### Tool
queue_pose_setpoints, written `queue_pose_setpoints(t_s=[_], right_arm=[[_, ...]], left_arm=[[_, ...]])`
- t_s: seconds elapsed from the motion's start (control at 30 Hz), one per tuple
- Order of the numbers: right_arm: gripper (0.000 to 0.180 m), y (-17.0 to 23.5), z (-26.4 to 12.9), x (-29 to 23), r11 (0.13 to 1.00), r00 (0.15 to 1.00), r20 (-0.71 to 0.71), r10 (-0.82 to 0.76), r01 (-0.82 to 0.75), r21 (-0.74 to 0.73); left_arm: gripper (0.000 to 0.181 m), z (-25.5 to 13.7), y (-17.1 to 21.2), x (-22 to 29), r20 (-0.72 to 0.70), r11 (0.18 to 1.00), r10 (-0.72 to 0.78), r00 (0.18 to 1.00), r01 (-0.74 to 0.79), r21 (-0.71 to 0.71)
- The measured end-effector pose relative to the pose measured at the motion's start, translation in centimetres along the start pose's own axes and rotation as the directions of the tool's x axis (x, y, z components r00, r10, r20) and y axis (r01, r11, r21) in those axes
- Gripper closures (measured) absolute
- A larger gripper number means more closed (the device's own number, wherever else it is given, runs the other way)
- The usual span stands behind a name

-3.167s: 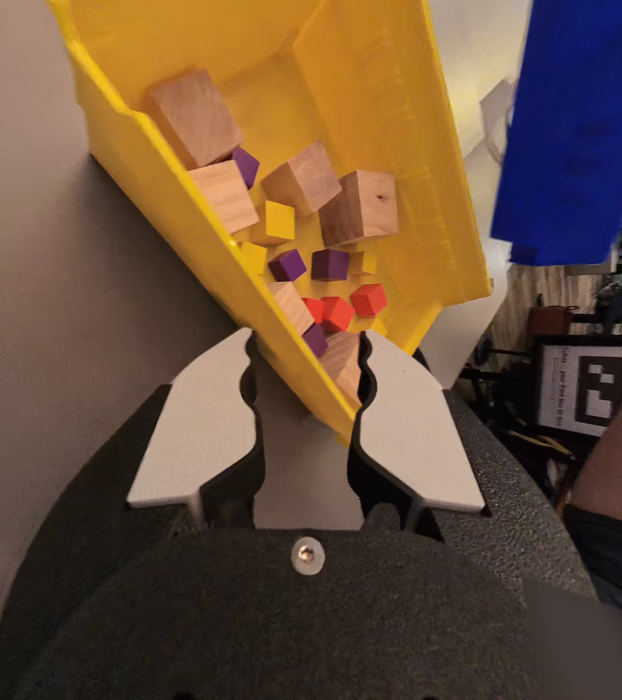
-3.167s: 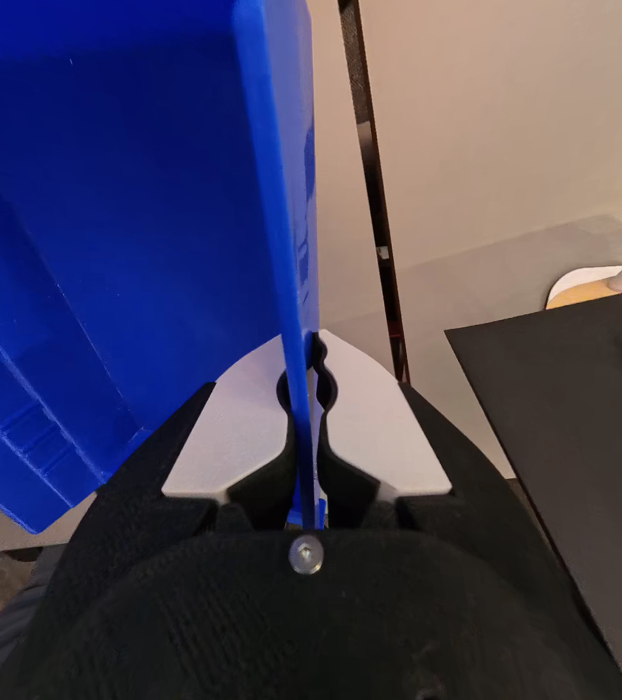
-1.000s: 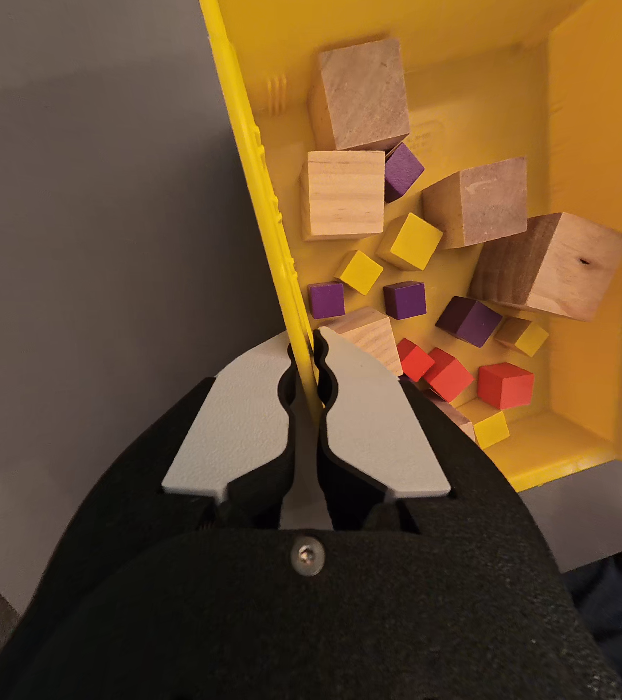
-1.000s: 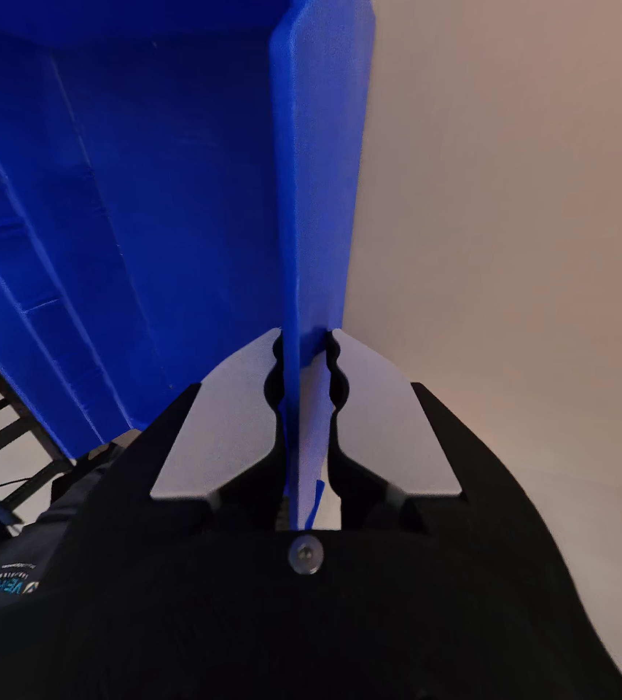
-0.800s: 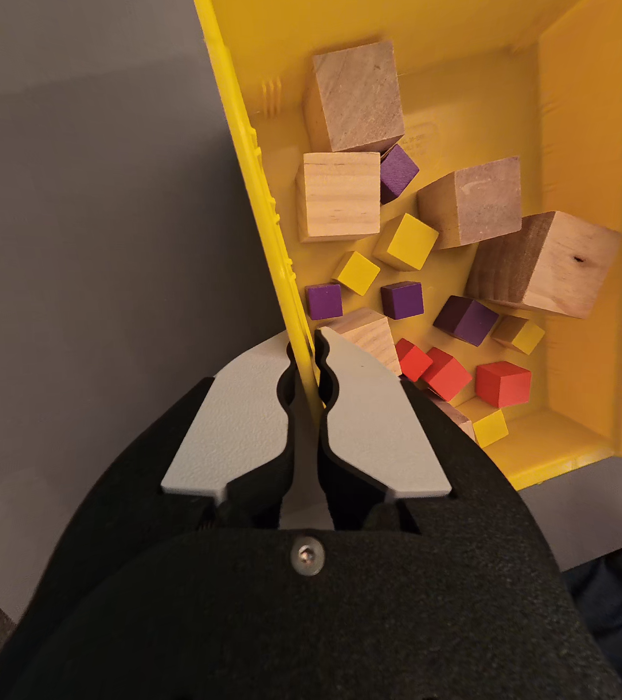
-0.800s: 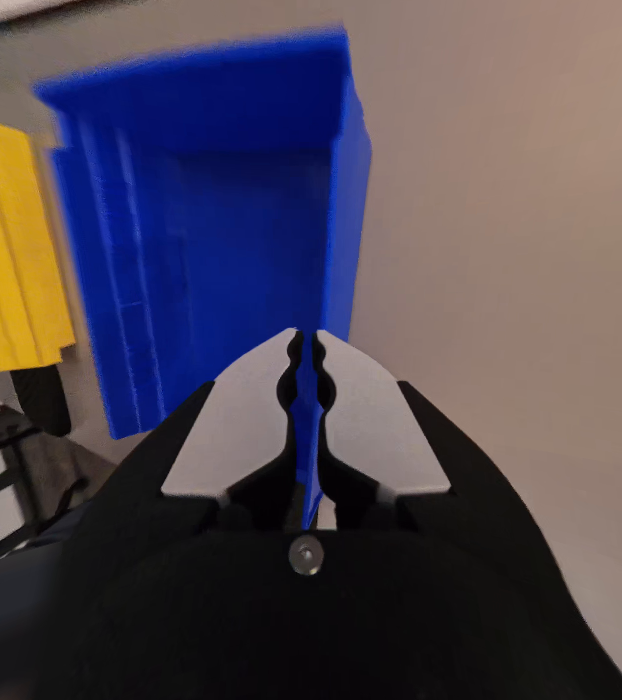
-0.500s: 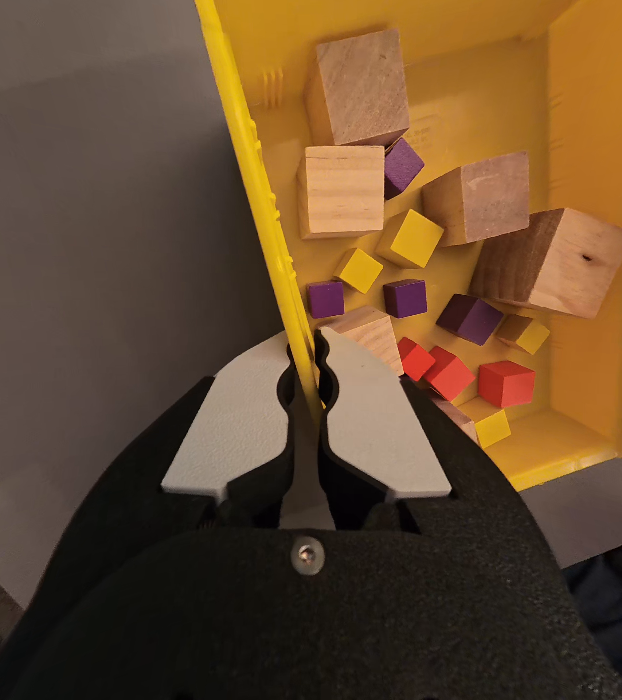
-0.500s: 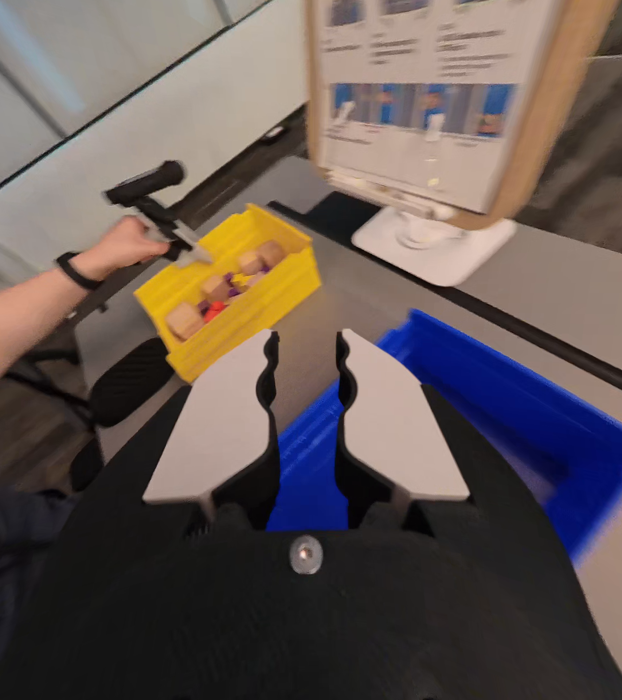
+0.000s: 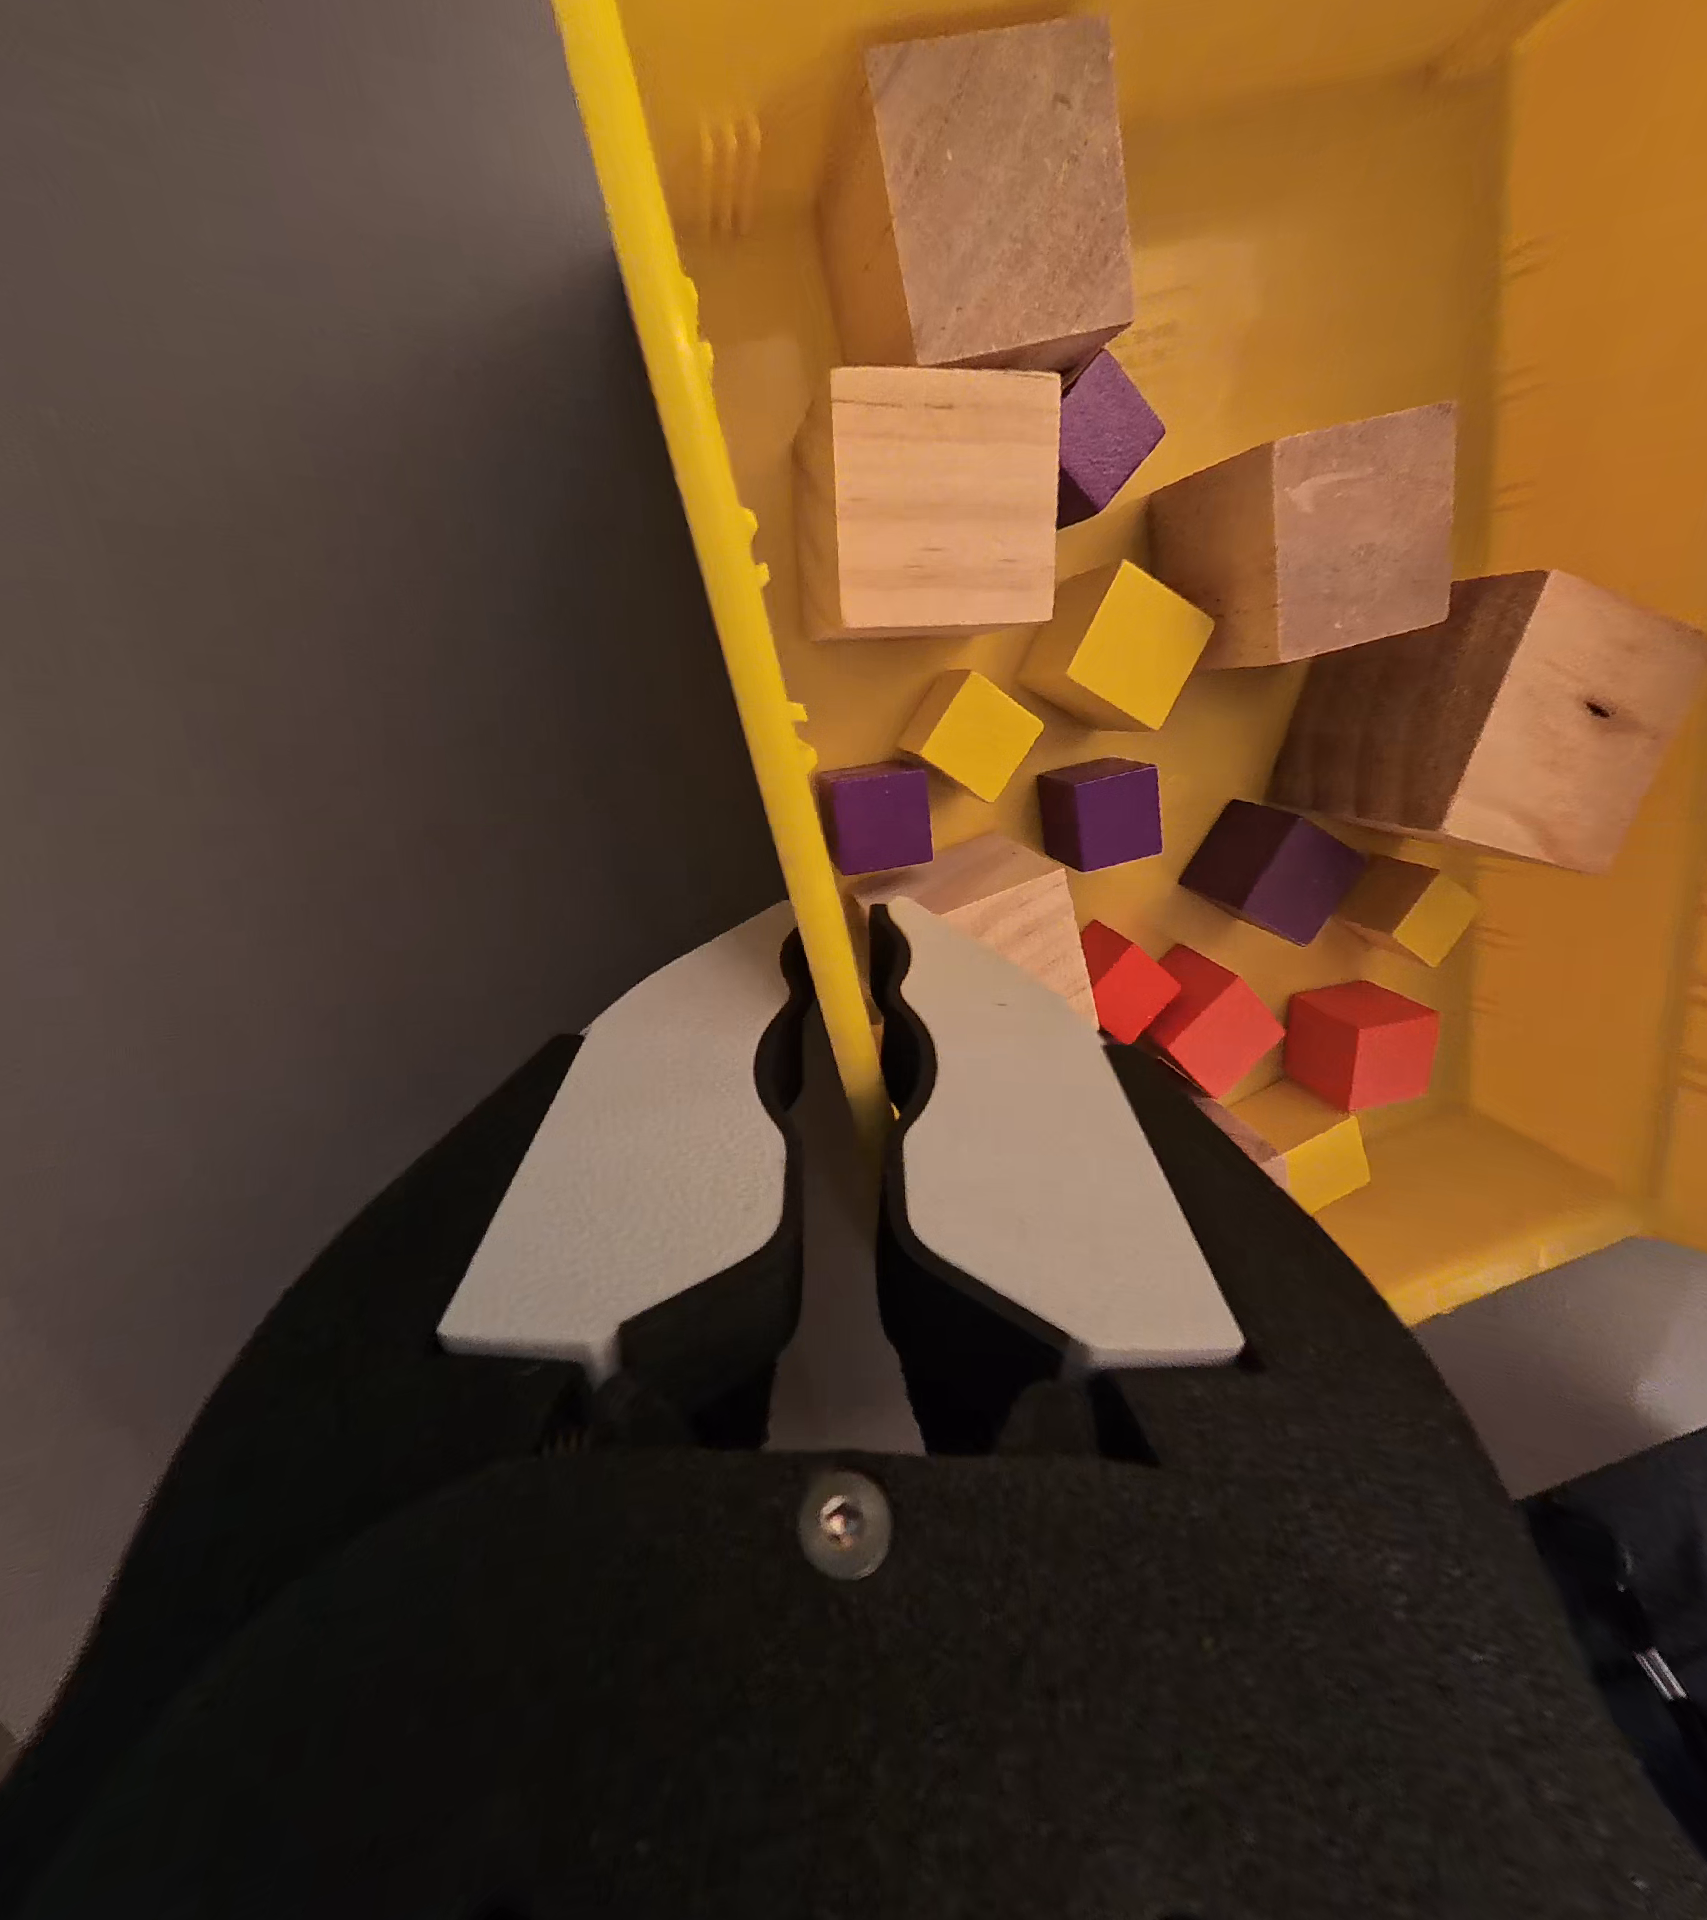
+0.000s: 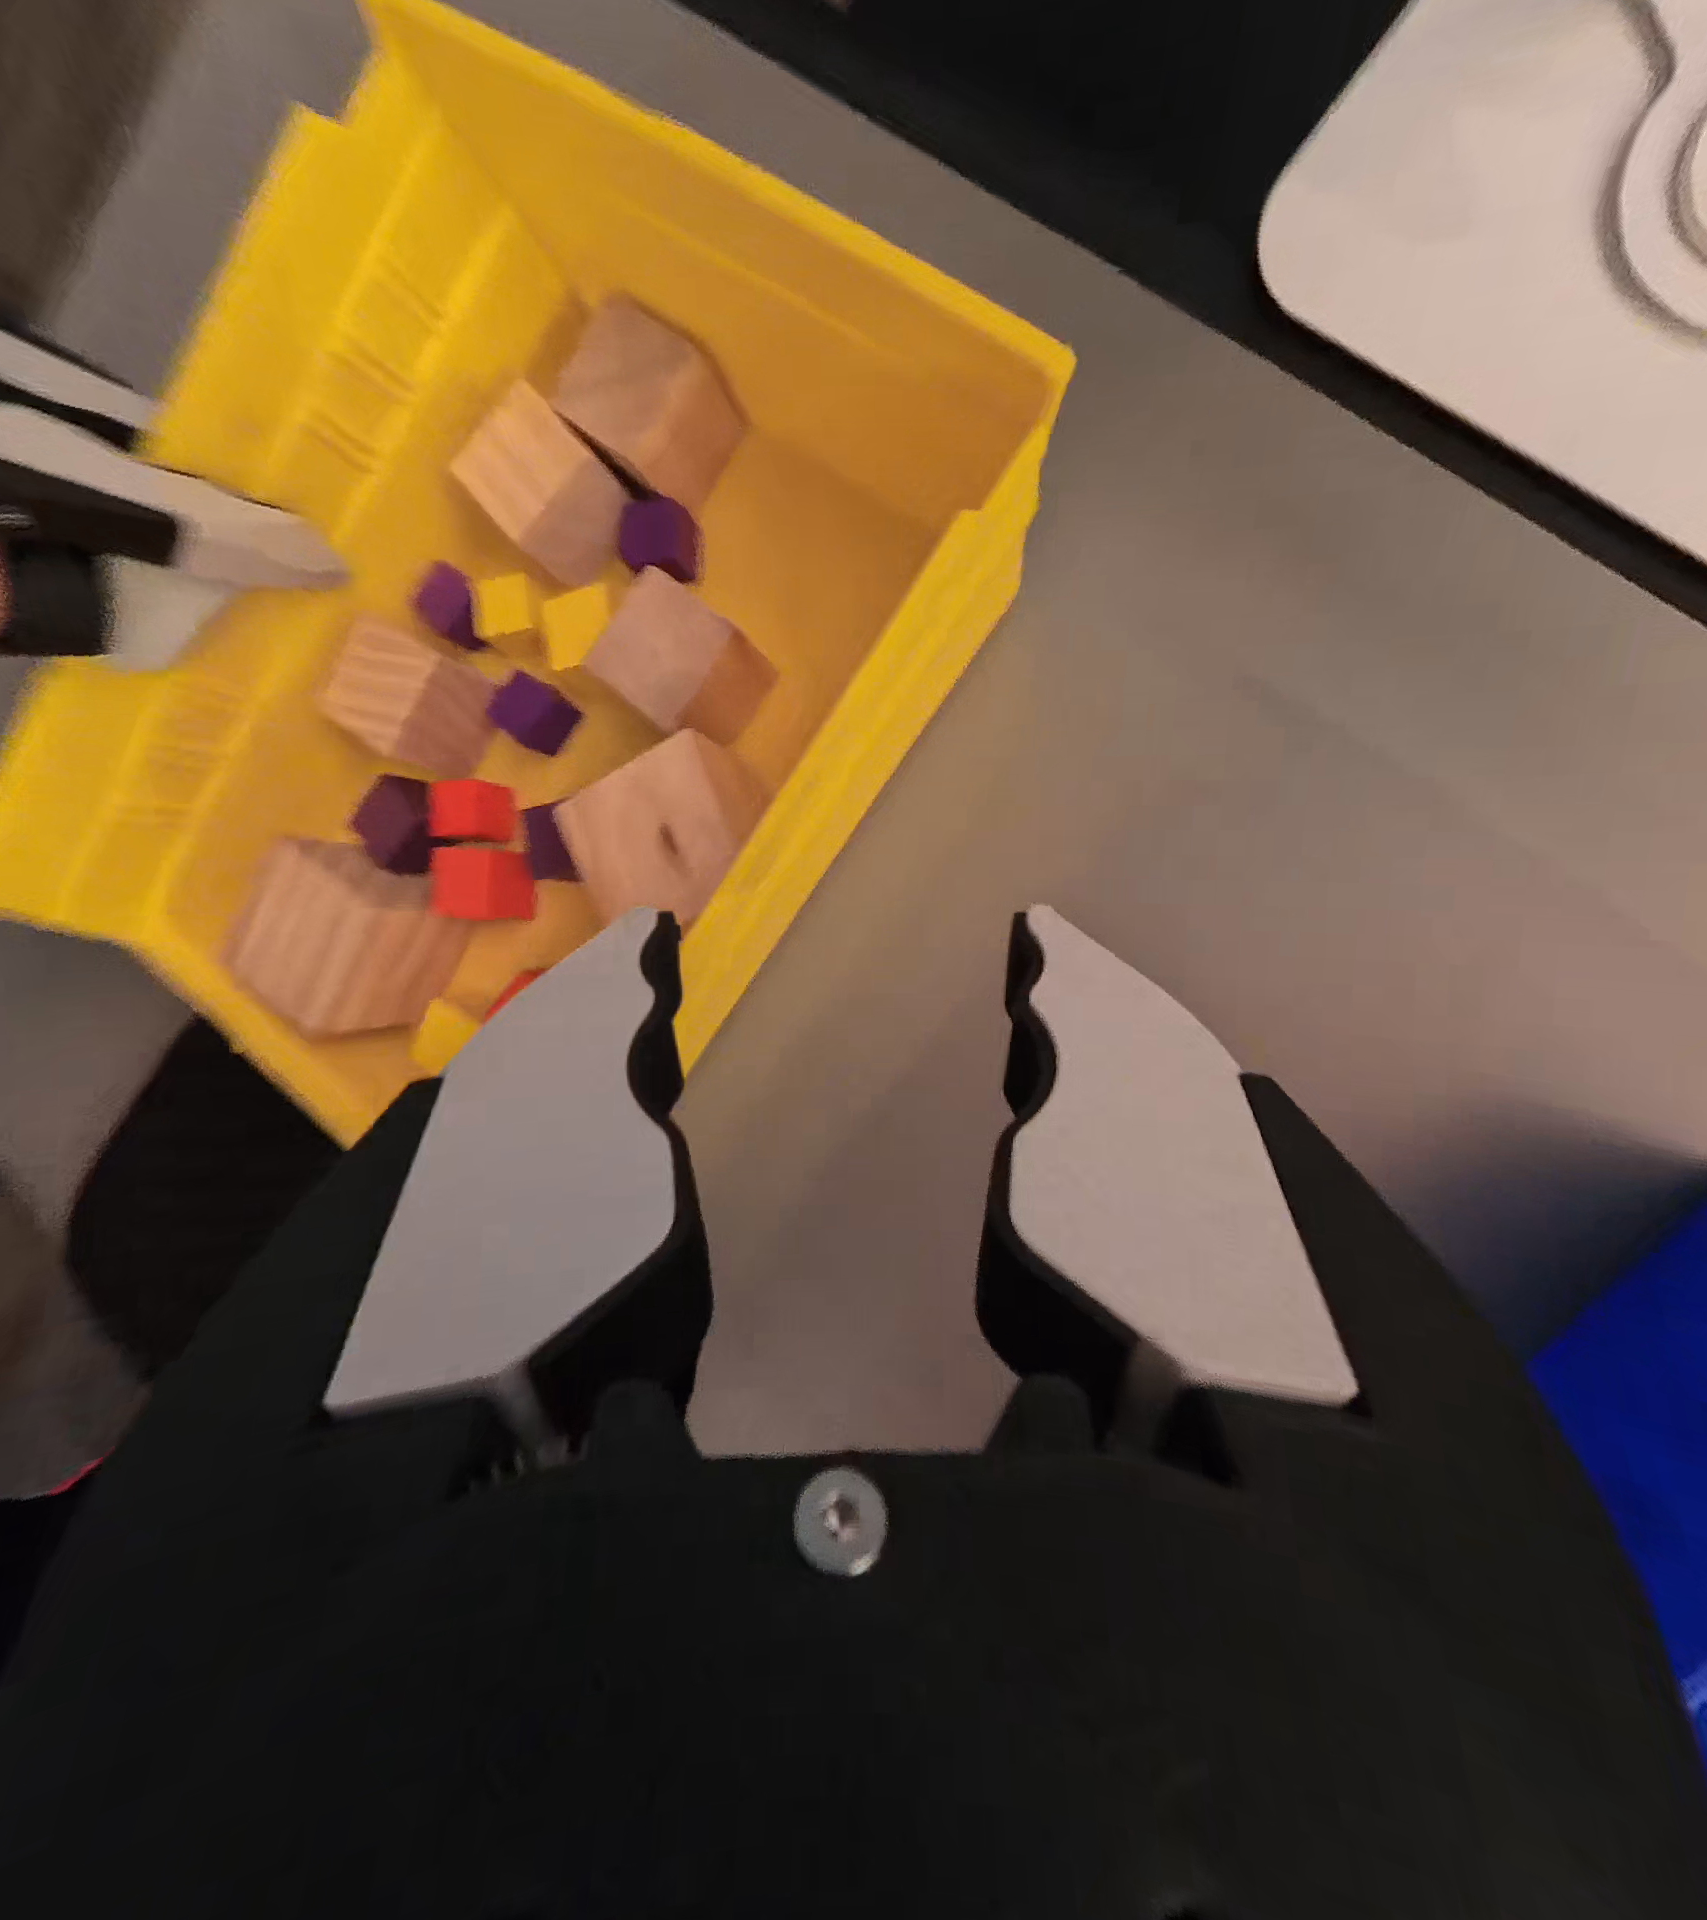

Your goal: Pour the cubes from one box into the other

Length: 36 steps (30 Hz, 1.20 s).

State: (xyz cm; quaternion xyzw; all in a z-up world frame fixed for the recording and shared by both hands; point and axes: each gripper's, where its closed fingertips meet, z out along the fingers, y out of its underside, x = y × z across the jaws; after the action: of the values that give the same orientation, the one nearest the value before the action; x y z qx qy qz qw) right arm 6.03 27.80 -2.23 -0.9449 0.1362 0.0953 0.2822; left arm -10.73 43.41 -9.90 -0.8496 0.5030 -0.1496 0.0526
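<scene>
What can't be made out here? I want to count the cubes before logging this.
- Left wrist view: left tongs cover cubes near the yellow box front.
- Right wrist view: motion blur smears small cubes; right tongs hide some.
- Blue box: cut off by the edge, inside unseen.

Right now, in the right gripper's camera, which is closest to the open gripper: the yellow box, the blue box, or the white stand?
1. yellow box: its wall runs beside the right gripper's left finger.
2. blue box: low on the right.
3. white stand: far, top right corner.
</scene>
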Motion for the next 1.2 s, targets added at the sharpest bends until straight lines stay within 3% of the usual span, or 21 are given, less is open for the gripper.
queue_pose_setpoints(t_s=[0.13, 0.2, 0.4, 0.53, 1.1, 1.2], right_arm=[[0.121, 1.1, 5.1, -1.0, 0.971, 0.994, -0.086, 0.065, -0.083, -0.223], [0.123, 2.3, 6.3, 0.2, 0.94, 0.977, -0.211, 0.028, -0.097, -0.326], [0.149, 1.9, 8.3, -0.2, 0.911, 0.958, -0.257, 0.125, -0.214, -0.353], [0.167, 2.2, 9.5, 0.1, 0.892, 0.944, -0.317, 0.09, -0.218, -0.396], [0.164, 1.8, 9.9, 0.6, 0.883, 0.922, -0.371, 0.115, -0.266, -0.388], [0.172, 1.5, 10.1, 0.3, 0.894, 0.93, -0.324, 0.172, -0.285, -0.345]], left_arm=[[0.173, 0.2, 0.0, -0.2, 0.055, 0.999, 0.037, 0.998, -0.036, -0.015], [0.174, 0.3, 0.1, -0.3, 0.081, 0.999, 0.049, 0.995, -0.048, -0.02], [0.174, 0.4, 0.2, -0.4, 0.11, 0.996, 0.065, 0.992, -0.059, -0.061], [0.174, 0.5, 0.2, -0.4, 0.092, 0.996, 0.052, 0.994, -0.045, -0.078], [0.174, 1.4, 0.6, -0.5, 0.094, 0.986, -0.003, 0.996, 0.018, -0.165], [0.174, 1.4, 0.5, -0.5, 0.102, 0.985, -0.017, 0.995, 0.035, -0.171]])
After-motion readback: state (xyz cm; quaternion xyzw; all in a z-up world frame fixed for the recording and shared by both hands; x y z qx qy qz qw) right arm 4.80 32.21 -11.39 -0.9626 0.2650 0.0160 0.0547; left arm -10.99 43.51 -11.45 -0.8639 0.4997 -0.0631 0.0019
